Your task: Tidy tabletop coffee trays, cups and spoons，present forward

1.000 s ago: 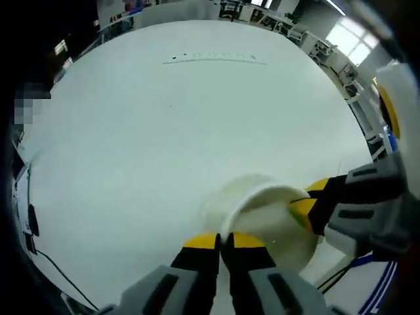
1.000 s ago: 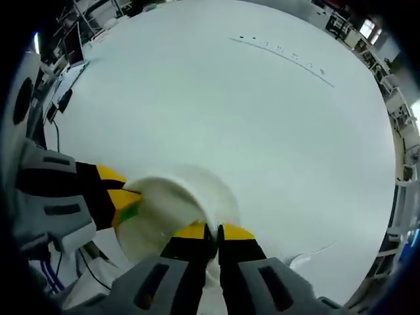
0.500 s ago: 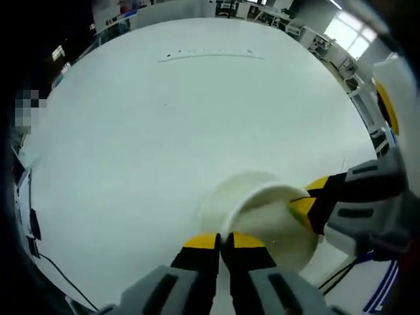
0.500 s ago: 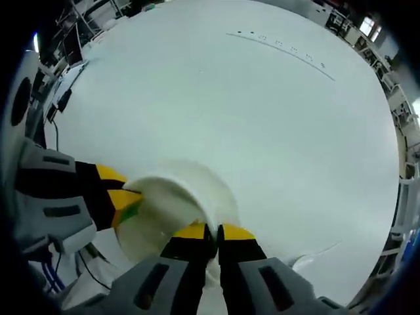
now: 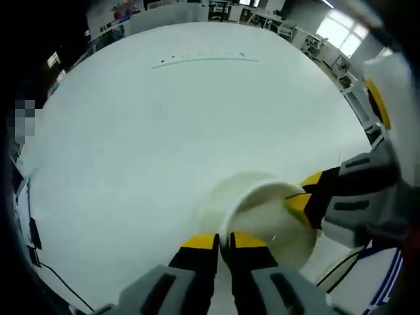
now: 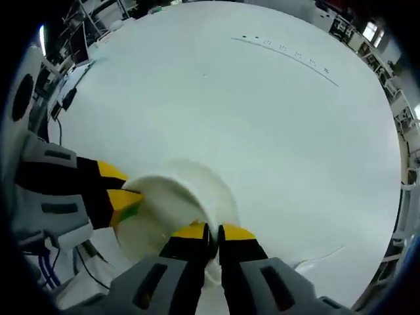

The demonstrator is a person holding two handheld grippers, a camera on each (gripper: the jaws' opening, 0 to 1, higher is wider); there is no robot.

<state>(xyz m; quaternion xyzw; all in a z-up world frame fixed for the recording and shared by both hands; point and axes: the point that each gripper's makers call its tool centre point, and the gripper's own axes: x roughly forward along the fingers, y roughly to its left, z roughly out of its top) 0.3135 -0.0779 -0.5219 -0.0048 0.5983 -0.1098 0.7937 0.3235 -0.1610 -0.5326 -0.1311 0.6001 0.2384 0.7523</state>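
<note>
Low in the frame, your right gripper (image 6: 211, 231) pinches the white paper cup's (image 6: 172, 203) rim; your left gripper (image 6: 125, 199) pinches its left edge.

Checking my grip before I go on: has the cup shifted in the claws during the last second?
No. The cup stays pinched at its rim by the left claw and right claw; only the table drifts slightly.

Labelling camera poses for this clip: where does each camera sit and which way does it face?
Left gripper view: rides on the left gripper, looking along its shut jaws pinching the near rim of a white cup, white table beyond; the right gripper enters from the right.
Right gripper view: rides on the right gripper, jaws shut on the cup rim, table beyond; the left gripper enters from the left.
Shared: the cup, both grippers, the table and its dotted line.
</note>
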